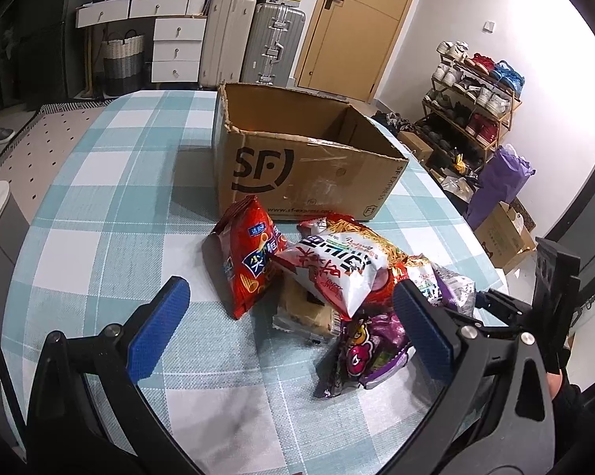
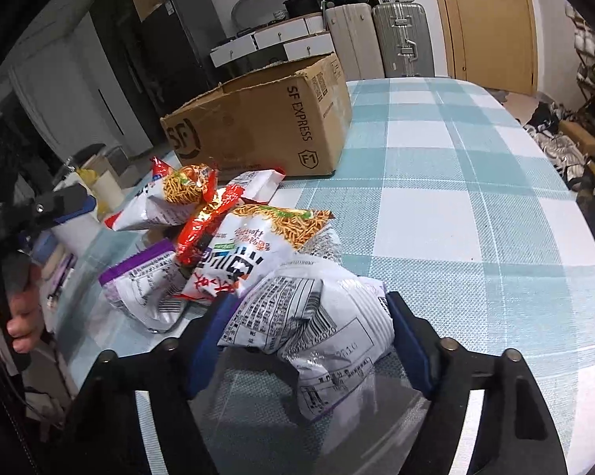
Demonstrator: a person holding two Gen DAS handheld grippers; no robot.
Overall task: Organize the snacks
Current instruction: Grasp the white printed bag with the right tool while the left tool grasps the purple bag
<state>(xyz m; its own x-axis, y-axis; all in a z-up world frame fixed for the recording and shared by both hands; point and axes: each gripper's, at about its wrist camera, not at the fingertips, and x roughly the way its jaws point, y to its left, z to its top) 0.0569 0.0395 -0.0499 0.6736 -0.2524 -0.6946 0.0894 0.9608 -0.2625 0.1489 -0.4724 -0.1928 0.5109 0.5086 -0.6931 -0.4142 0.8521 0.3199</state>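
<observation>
right gripper (image 2: 311,336): pads squeeze the silver snack bag (image 2: 309,316), ready to lift it
left gripper (image 1: 293,328): fingers wide, empty, above the pile
SF Express box (image 1: 297,166): open; likely the destination
</observation>
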